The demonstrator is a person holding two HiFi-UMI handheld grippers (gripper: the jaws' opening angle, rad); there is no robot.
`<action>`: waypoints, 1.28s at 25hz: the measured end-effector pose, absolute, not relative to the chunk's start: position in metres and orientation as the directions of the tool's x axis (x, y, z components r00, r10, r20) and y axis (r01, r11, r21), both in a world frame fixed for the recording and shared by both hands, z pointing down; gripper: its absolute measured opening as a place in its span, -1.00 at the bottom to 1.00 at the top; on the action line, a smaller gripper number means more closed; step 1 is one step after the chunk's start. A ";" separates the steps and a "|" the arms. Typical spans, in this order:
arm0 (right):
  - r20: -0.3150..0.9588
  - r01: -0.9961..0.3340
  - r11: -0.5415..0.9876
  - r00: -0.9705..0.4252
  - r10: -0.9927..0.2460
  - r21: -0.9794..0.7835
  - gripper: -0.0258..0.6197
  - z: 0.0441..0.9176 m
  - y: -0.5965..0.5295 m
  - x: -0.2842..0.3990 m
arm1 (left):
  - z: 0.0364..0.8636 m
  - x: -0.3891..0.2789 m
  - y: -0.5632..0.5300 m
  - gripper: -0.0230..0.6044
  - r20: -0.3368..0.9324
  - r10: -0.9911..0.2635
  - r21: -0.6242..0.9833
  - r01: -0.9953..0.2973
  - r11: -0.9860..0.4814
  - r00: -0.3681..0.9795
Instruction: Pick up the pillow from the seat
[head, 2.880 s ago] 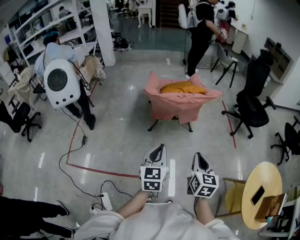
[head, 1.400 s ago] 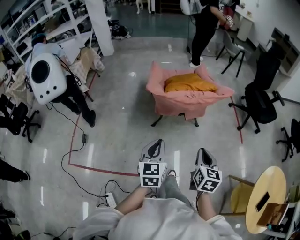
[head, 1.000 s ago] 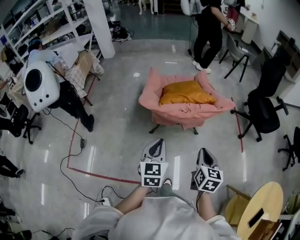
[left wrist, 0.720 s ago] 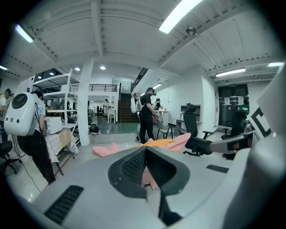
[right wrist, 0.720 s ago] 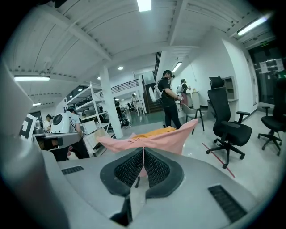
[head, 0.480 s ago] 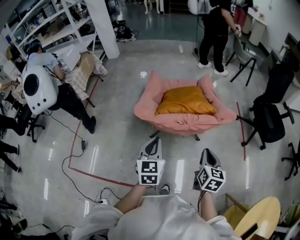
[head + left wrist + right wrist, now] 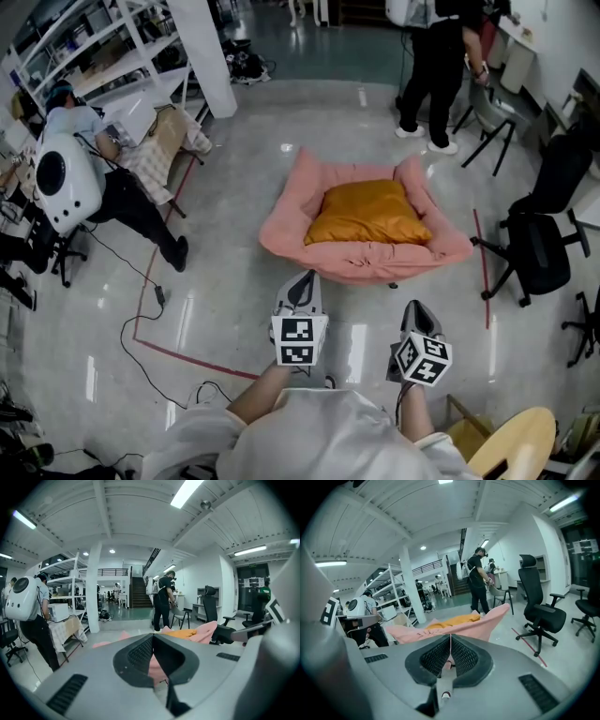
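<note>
— What kind of room is it?
— A large workroom with a shiny grey floor (image 7: 234, 281), a white pillar (image 7: 211, 56) at the back and a black office chair (image 7: 539, 248) at the right. A red tape line (image 7: 187, 352) runs on the floor.

— And where is the pillow?
— The orange pillow (image 7: 367, 214) lies flat in the hollow of the seat (image 7: 281, 230), which is covered with a pink cloth. In the head view its long axis goes from left to right, a little tilted, and one corner points to the near left. The pink edges stand up around it.

— How are the two grippers?
— The left gripper (image 7: 305, 278) and the right gripper (image 7: 412, 309) are side by side in front of the seat, near it but apart from it, and both point toward it. The jaws of each one are together, with nothing between them.

— Is anybody else there?
— Yes, a person in black (image 7: 441, 66) stands behind the seat.
</note>
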State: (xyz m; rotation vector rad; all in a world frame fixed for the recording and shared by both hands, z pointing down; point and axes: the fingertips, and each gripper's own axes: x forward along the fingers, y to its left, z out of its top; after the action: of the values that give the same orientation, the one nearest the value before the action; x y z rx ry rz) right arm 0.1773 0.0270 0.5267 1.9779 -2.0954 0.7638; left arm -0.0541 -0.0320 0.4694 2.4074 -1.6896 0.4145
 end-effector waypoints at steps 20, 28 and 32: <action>0.464 -0.976 -0.049 -0.056 -0.884 -0.211 -0.83 0.511 -0.166 0.167 | 0.475 -0.062 -0.244 -0.93 0.348 -0.854 0.066 -0.919 -0.389 0.387; 0.471 -0.982 -0.063 -0.028 -0.882 -0.176 -0.83 0.502 -0.228 0.158 | 0.490 -0.080 -0.311 -0.93 0.369 -0.843 0.109 -0.918 -0.380 0.393; 0.485 -0.980 -0.073 -0.027 -0.874 -0.187 -0.83 0.509 -0.241 0.157 | 0.500 -0.076 -0.328 -0.93 0.390 -0.827 0.118 -0.913 -0.391 0.405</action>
State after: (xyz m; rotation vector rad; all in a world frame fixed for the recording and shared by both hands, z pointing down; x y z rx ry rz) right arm 0.1571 -0.2408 0.5094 2.0302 -1.9801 0.7310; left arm -0.0756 -0.3281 0.4998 2.3532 -1.5114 0.3864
